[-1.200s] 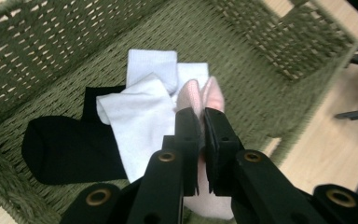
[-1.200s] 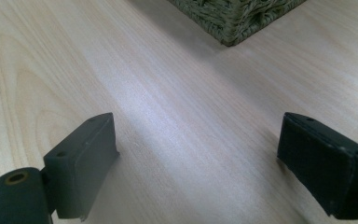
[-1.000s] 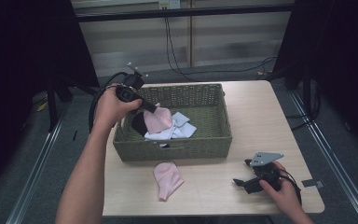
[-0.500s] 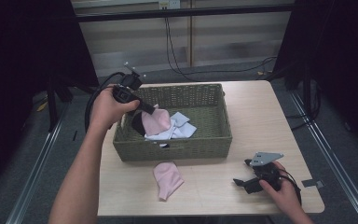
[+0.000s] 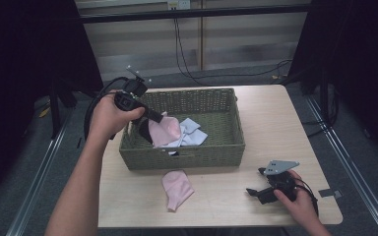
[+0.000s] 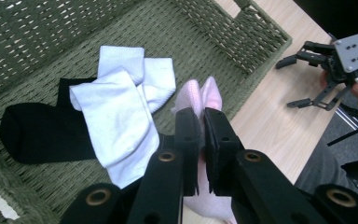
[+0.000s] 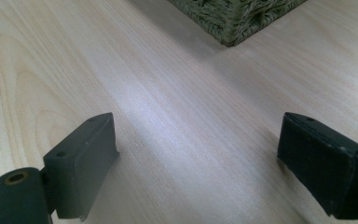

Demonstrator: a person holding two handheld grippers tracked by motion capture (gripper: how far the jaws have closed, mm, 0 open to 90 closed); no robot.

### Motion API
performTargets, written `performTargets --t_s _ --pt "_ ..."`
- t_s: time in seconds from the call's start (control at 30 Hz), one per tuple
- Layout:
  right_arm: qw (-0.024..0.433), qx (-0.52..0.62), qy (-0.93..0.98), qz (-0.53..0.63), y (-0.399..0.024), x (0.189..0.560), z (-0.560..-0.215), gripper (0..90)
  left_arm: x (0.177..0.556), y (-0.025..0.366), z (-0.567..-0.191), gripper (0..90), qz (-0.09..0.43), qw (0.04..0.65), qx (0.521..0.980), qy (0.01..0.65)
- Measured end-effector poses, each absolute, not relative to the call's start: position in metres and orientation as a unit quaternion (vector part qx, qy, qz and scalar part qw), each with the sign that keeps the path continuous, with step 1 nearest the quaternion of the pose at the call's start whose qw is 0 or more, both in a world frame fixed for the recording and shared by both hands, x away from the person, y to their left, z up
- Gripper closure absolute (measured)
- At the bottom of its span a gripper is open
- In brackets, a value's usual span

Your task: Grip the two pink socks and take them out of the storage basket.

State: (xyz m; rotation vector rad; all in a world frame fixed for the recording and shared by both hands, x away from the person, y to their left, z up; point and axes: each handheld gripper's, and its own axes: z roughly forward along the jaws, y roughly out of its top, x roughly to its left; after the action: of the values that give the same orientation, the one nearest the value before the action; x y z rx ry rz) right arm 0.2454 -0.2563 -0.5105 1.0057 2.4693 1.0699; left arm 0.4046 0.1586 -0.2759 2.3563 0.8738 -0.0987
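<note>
room around is dark, with black curtains at both sides, a pale ribbed wall at the back with black cables hanging down, and grey floor with metal rails along the table. table [image 5: 285, 128] is light wood with visible grain and rounded corners, and it has a small piece of grey tape near its right edge. basket [image 5: 226, 147] of green woven material stands on the left middle part of the table. inside it lie a black sock [image 6: 37, 135] and white socks [image 6: 121, 116], partly on top of the black one. left gripper [image 6: 200, 126] is held over the left part of the basket with jaws pressed together on a pink sock [image 5: 165, 130], which hangs above the basket floor. second pink sock [image 5: 177, 189] lies flat on the table, just in front of the basket. right gripper [image 5: 266, 187] rests low at the front right part of the table, well apart from the basket, with jaws spread wide and only wood between them.
</note>
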Motion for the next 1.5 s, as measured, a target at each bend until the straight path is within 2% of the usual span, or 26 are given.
performTargets --t_s 0.7,1.5 --pt "0.134 0.346 0.852 0.369 -0.256 0.246 -0.511 11.1 0.372 0.155 -0.272 84.6 -0.031 0.314 0.901 0.299" --pt "0.134 0.345 0.853 0.369 -0.256 0.245 -0.511 11.1 0.348 0.152 -0.301 84.3 -0.048 0.328 0.902 0.278"
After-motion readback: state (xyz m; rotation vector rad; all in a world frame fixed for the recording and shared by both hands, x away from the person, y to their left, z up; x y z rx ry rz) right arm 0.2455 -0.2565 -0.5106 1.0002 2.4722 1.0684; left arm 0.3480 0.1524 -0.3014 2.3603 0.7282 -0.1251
